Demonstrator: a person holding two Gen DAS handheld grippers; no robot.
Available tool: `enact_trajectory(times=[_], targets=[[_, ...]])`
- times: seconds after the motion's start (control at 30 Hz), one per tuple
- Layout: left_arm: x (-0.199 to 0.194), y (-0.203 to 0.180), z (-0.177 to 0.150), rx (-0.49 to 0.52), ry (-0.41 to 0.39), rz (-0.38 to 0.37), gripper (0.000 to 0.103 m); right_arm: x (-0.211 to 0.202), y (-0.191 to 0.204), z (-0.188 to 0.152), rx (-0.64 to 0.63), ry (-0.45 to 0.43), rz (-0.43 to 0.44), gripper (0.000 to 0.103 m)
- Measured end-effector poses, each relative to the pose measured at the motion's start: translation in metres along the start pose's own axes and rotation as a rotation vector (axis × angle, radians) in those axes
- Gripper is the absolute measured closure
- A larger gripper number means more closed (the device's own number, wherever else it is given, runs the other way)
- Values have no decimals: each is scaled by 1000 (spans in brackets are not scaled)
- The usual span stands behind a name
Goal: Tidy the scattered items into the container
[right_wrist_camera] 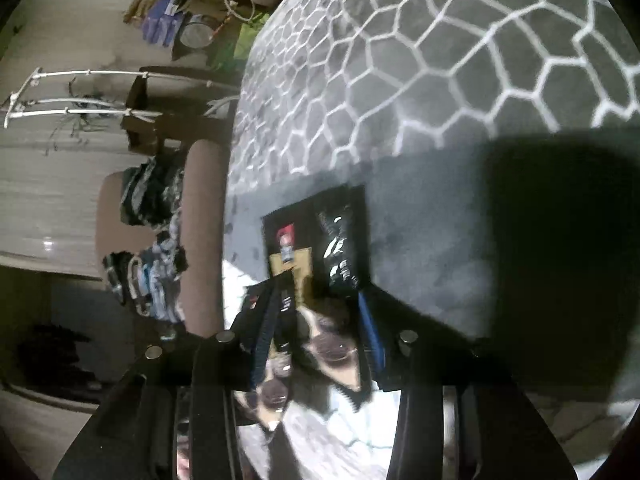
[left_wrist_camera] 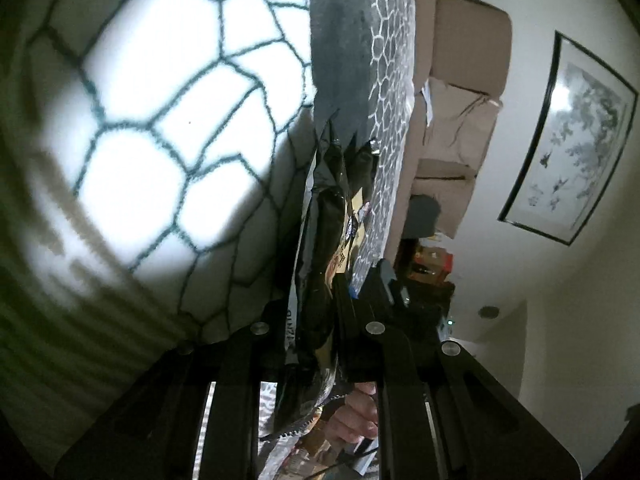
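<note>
In the left wrist view my left gripper (left_wrist_camera: 316,292) is shut on a black and gold snack packet (left_wrist_camera: 326,216), which stands edge-on between the fingers over the patterned rug (left_wrist_camera: 160,92). In the right wrist view my right gripper (right_wrist_camera: 316,308) is shut on a black snack packet (right_wrist_camera: 320,344) printed with round chocolate biscuits. Just beyond its fingertips a black square container (right_wrist_camera: 316,236) sits on the grey rug (right_wrist_camera: 420,80). It holds a black packet (right_wrist_camera: 340,248) and a gold item with a red top (right_wrist_camera: 286,252).
A beige sofa (right_wrist_camera: 200,220) with piled clothes (right_wrist_camera: 148,248) stands left of the rug in the right wrist view. A white rack (right_wrist_camera: 80,96) and clutter lie beyond. The left wrist view shows sofa cushions (left_wrist_camera: 460,120) and a framed picture (left_wrist_camera: 572,140) on the wall.
</note>
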State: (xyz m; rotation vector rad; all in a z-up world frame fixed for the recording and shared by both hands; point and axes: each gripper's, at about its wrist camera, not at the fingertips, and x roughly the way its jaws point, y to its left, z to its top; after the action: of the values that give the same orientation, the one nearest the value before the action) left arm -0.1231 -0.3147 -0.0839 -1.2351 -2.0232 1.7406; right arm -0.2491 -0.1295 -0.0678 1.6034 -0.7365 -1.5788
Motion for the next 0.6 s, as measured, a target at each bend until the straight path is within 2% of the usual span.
enact_trajectory(times=[0.1, 0.2, 0.33, 0.37, 0.4, 0.47, 0.6], targets=[[2, -1, -3, 10, -5, 23, 88, -3, 1, -8, 15, 5, 50, 61], [3, -1, -5, 11, 1, 29, 88, -8, -3, -6, 45, 14, 37, 64], [3, -3, -5, 5, 3, 25, 88, -5, 4, -3, 56, -18, 39, 62], [4, -4, -5, 2, 2, 23, 88, -5, 8, -3, 42, -20, 29, 72], [3, -3, -4, -1, 1, 20, 88, -4, 13, -4, 15, -16, 17, 90], [2, -1, -4, -9, 2, 13, 87, -6, 20, -8, -29, -21, -24, 94], [1, 0, -3, -11, 5, -4, 87, -16, 23, -11, -21, -46, -34, 96]])
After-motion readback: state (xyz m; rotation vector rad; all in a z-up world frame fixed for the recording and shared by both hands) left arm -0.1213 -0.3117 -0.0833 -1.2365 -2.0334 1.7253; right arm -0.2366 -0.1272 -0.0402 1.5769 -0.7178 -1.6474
